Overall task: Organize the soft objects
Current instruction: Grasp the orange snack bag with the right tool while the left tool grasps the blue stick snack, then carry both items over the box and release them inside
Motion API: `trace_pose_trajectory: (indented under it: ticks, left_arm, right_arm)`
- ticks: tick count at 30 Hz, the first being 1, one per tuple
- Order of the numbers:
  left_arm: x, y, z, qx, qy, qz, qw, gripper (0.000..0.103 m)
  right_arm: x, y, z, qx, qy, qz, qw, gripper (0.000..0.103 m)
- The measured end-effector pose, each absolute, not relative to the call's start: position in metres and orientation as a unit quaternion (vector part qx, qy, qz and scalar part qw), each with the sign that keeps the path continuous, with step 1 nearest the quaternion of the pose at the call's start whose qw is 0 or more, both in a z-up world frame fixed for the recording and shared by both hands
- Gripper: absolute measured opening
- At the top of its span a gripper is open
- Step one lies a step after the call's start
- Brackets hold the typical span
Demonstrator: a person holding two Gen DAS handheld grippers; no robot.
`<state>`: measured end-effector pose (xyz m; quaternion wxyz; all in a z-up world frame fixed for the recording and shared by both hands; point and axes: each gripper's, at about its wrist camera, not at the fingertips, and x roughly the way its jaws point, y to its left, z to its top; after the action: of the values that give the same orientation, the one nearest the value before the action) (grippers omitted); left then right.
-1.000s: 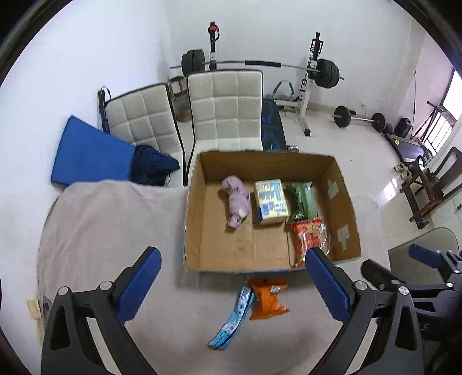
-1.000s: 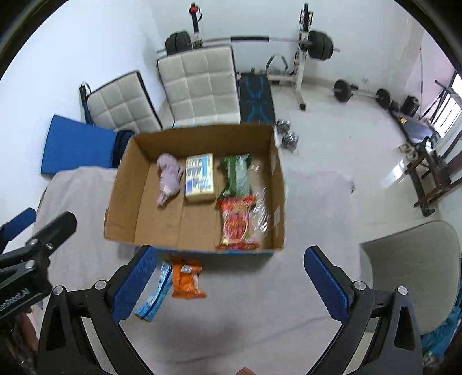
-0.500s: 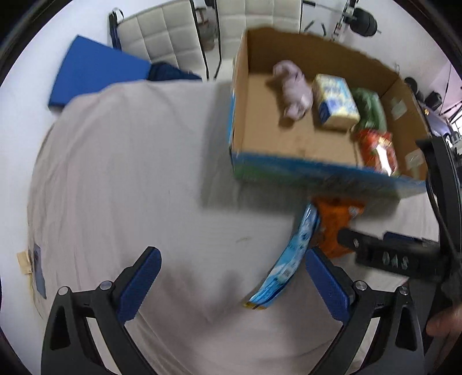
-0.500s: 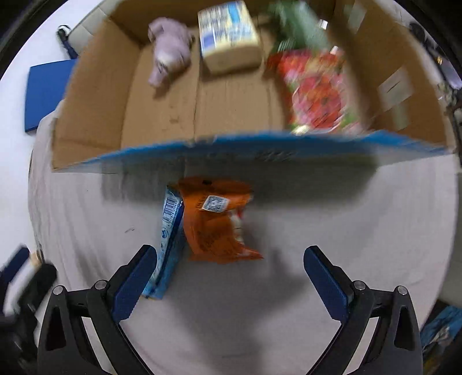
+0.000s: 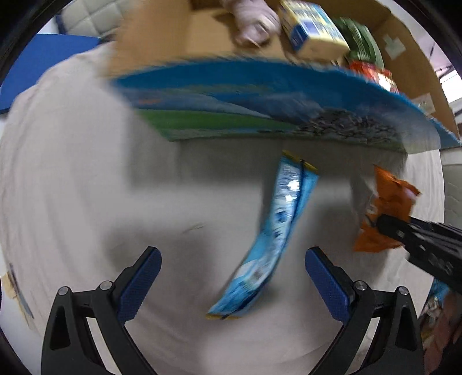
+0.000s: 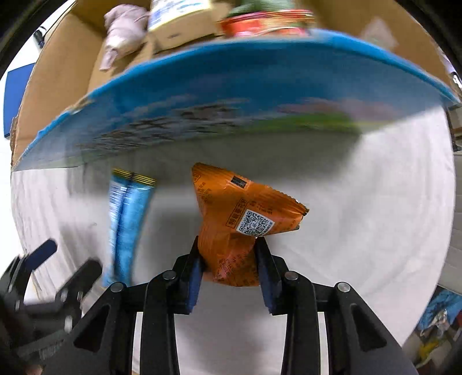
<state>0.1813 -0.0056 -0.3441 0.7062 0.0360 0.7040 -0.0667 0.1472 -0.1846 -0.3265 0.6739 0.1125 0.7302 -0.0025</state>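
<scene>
Orange crinkled foil packet (image 6: pixel 231 230), pinched waist

A home room, by the look of it: a table draped in a pale cloth (image 5: pixel 72 173), a reused cardboard box (image 6: pixel 57 72) with a printed blue front holding household packets, and a white quilted chair back (image 5: pixel 86 14) against a plain white wall.
</scene>
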Motion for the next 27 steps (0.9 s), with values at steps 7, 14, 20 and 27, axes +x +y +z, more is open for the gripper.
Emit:
trace_pose_trajectory:
  ticks: [7,14,20,27]
  left_arm:
    - [0.188,-0.038,-0.378,0.074,0.729,-0.076,0.676,0.049]
    - [0.173,-0.043,-0.372,0.063,0.721,-0.079,0.685,0.017]
    - [0.156,-0.041,-0.343,0.026,0.705,-0.077,0.704,0.015]
    - [0.137,-0.047,-0.294,-0.018,0.673,-0.097,0.733,0.013]
  right_arm:
    - [0.122,-0.219,-0.325,0.121,0.732,-0.033,0.67,0.036]
    - [0.107,-0.22,-0.328,0.126,0.733,-0.031,0.668,0.036]
    - [0.112,-0.207,-0.308,0.116,0.723,-0.011,0.681,0.036]
    - [0.107,-0.231,-0.263,0.104,0.704,0.016,0.702,0.035]
